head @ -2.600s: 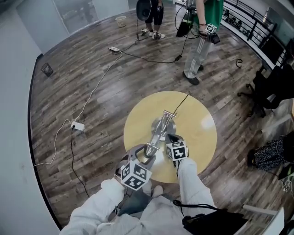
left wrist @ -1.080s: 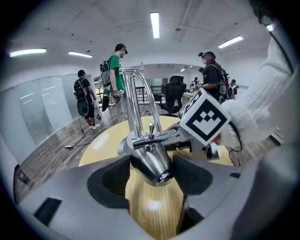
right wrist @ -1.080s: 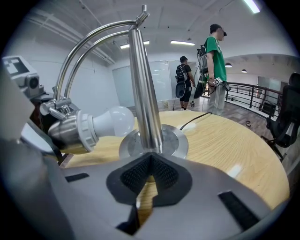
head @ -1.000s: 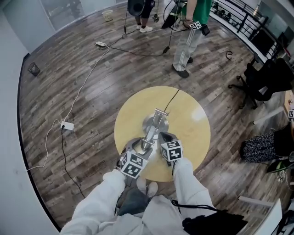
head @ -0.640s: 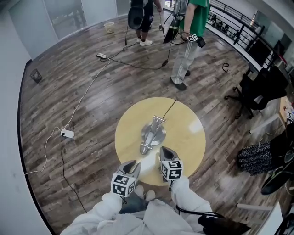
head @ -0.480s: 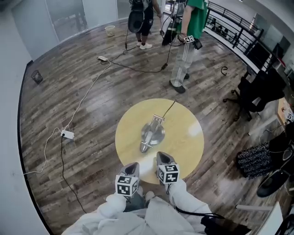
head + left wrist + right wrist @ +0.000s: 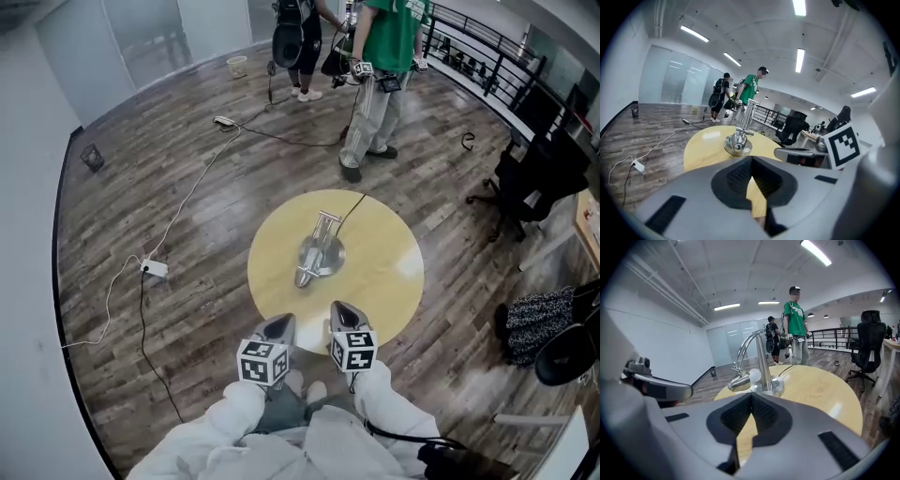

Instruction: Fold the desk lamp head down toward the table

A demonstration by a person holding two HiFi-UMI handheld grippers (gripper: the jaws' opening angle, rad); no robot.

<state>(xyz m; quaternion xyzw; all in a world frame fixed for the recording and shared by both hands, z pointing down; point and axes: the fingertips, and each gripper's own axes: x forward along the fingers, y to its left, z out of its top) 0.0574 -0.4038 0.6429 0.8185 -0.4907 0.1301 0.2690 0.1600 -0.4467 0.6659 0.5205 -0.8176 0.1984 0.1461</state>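
Lamp [image 7: 317,253] sits mid-table [image 7: 394,291], with its head [image 7: 739,382] dipped low toward the top. The left gripper [image 7: 280,327] and right gripper [image 7: 344,314] hang at the near edge, jaws pressed together on nothing, well apart from it. My worry is a loose hinge letting the head creep up, or someone snagging the cord [image 7: 354,207] off the far edge and dragging the base.

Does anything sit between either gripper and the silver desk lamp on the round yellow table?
Nothing visible does. Only bare round yellow table separates the left gripper and right gripper from the silver desk lamp; its black cord trails off the far side.
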